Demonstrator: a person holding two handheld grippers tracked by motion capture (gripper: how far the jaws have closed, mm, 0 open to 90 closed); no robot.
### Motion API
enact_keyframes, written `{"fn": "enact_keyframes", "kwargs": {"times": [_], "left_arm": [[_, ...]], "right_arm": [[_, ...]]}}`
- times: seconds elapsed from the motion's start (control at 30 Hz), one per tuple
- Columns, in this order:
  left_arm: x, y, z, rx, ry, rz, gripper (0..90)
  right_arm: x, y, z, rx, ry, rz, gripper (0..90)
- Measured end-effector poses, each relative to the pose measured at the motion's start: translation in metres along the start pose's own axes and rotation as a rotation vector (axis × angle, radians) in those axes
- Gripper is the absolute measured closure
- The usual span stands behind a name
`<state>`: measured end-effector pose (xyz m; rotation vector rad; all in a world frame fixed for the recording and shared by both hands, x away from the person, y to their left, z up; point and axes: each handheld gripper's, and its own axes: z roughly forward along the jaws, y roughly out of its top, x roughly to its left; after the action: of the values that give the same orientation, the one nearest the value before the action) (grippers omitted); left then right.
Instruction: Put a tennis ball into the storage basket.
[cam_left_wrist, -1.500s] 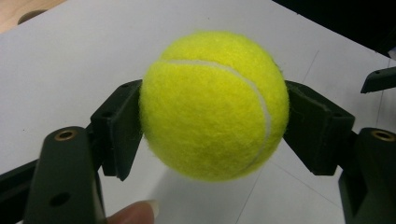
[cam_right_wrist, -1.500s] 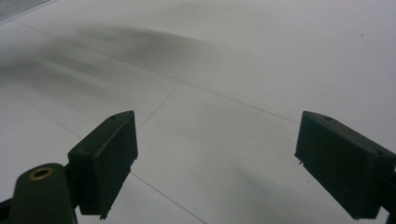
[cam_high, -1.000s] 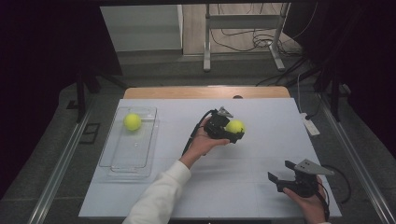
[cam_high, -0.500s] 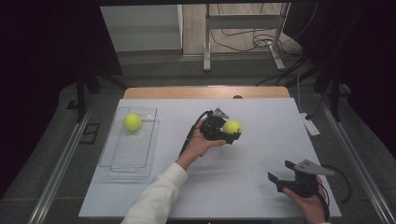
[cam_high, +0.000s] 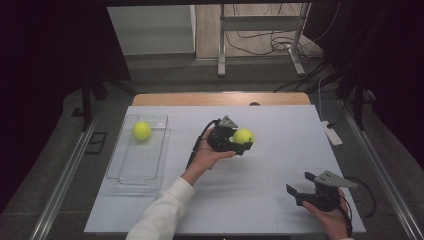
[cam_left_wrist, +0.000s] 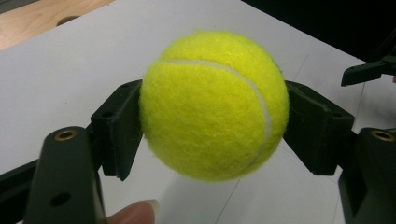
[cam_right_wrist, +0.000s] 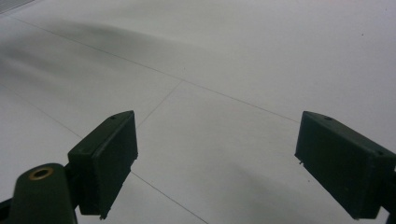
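- Change: the left gripper (cam_high: 239, 141), clamped on a fuzzy yellow-green tennis ball (cam_high: 243, 136), has shifted a short way toward the person's left across the white table (cam_high: 280, 125) since the earlier high-view pictures. The grip itself is unchanged.
- Meaning: the direction of travel points toward the clear rectangular plastic tray (cam_high: 159, 150) at the table's left side. A second yellow-green tennis ball (cam_high: 142, 130) already lies at the tray's far end. The carried ball is judged to be on its way to join it; the transfer is at an early stage, with the ball well apart from the tray.
- Ball location: near the table's middle, between the black pads (cam_left_wrist: 116, 135) of the left gripper. In the left gripper view, both pads press its sides, and its shadow falls on the table beneath, so it appears lifted clear.
- Left hand pose: the white-sleeved forearm (cam_high: 160, 215) reaches in diagonally from the bottom edge, the hand cupping the gripper body from below, jaws pointing toward the table's right.
- Right gripper (cam_high: 301, 188): held near the table's front right corner, jaws spread wide with nothing between them, bare table beyond.
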<state>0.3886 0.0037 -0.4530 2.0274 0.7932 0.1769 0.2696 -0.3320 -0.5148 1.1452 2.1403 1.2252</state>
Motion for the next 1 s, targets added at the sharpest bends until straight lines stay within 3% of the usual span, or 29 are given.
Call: {"fn": "enact_keyframes", "kwargs": {"times": [0.53,1.0], "left_arm": [[0.003,-0.010,-0.015,-0.033,-0.005,0.002,27.3],[0.008,-0.015,-0.028,-0.048,0.018,-0.007,27.2]], "right_arm": [[0.001,0.001,0.001,0.003,-0.004,-0.002,12.9],[0.001,0.000,0.001,0.004,-0.007,-0.003,12.8]]}}
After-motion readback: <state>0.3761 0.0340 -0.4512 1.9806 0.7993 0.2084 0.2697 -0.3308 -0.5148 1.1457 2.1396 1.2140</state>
